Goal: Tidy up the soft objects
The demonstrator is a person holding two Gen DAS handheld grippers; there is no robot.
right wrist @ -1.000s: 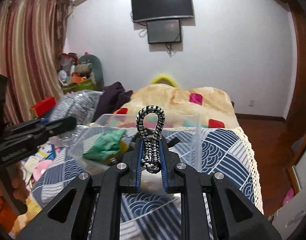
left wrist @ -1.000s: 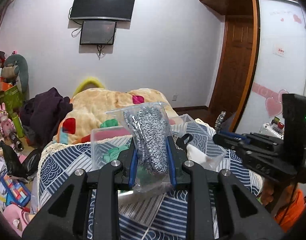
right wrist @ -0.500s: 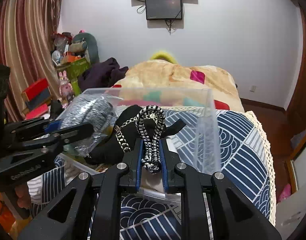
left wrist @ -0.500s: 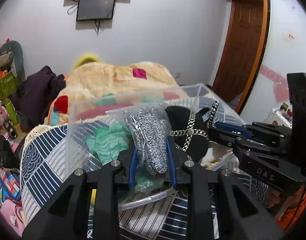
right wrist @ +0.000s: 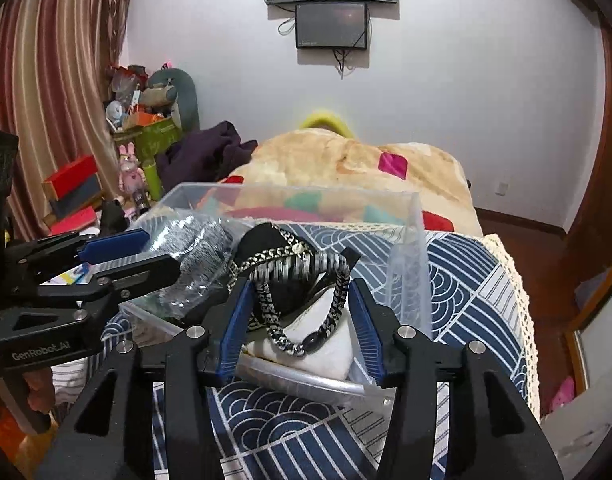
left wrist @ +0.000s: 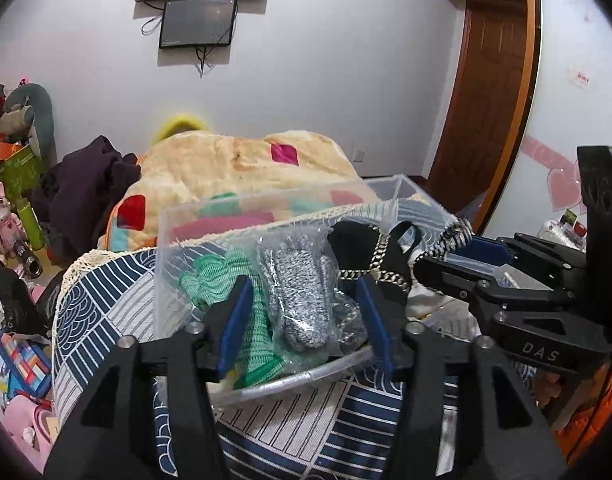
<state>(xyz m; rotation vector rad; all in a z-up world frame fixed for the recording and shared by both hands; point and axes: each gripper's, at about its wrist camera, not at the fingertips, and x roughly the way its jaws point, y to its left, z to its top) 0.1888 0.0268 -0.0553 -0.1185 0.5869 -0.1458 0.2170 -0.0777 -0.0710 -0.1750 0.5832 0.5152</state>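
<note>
A clear plastic bin [left wrist: 174, 264] [right wrist: 415, 272] stands on the blue patterned bedspread. My left gripper [left wrist: 306, 320] is open over its near rim; a bagged grey knit item [left wrist: 302, 292] lies loose in the bin between the jaws, beside a green knit cloth [left wrist: 210, 284]. My right gripper [right wrist: 296, 312] is open; a black-and-white braided strap [right wrist: 302, 272] hangs loose between the jaws over a black item with a metal chain [right wrist: 266, 248] and a white cloth [right wrist: 325, 344]. The right gripper also shows in the left wrist view [left wrist: 465, 256].
A beige blanket with coloured patches [left wrist: 242, 168] lies behind the bin. Dark clothes [left wrist: 86, 184] are piled at the left. Toys and boxes [right wrist: 146, 128] crowd the left floor and shelf. A wooden door [left wrist: 489, 80] stands at the right.
Both grippers moved down to the bin and opened. The bagged knit item and the braided strap were let go and now lie in the bin.
</note>
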